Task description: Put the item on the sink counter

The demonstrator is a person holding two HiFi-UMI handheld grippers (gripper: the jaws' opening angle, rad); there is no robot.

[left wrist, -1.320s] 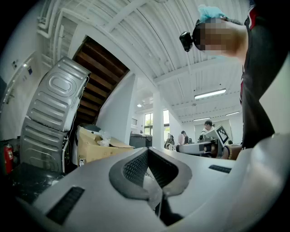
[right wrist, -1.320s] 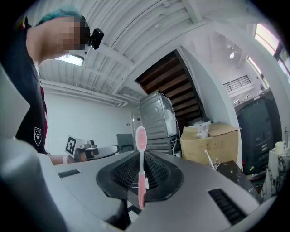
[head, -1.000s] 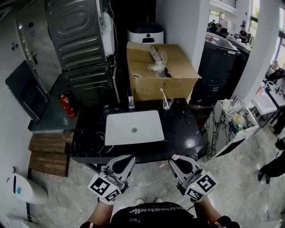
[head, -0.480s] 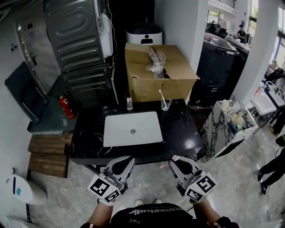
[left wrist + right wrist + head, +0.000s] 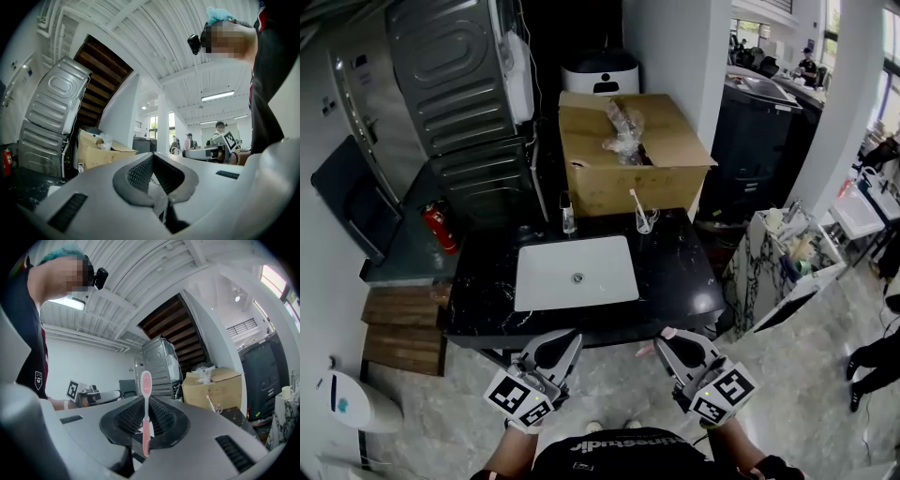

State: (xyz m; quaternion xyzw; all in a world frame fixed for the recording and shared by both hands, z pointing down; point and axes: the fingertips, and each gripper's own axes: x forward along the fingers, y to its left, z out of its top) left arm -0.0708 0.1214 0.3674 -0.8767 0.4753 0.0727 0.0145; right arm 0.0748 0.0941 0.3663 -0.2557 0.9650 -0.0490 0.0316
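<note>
"Head view first: how much room is there at the sink counter [image 5: 677, 274]?"

"Its front edge runs just ahead of both grippers, which hang over the marble floor short of it. Bare black top lies right of the white basin [image 5: 542, 279], with a narrower strip to its left. The cardboard box [image 5: 639, 183] walls off the back."

"What do the containers hold?"

"The basin holds nothing but its drain. A clear glass [image 5: 646, 222] at the back edge has a white toothbrush leaning in it, and a small bottle [image 5: 568, 217] stands behind the basin. The box, flaps open, holds crumpled clear plastic [image 5: 623, 127]."

"And the tools?"

"The right gripper [image 5: 680, 337] pinches a pink toothbrush [image 5: 146, 414]. From above only a pink bit shows at its tip; the right gripper view shows the brush upright between the ribbed pads, head above them, well apart from the counter. The left gripper [image 5: 555, 338] is pressed together on nothing, which only the left gripper view makes plain. That view also shows people standing far off."
</note>
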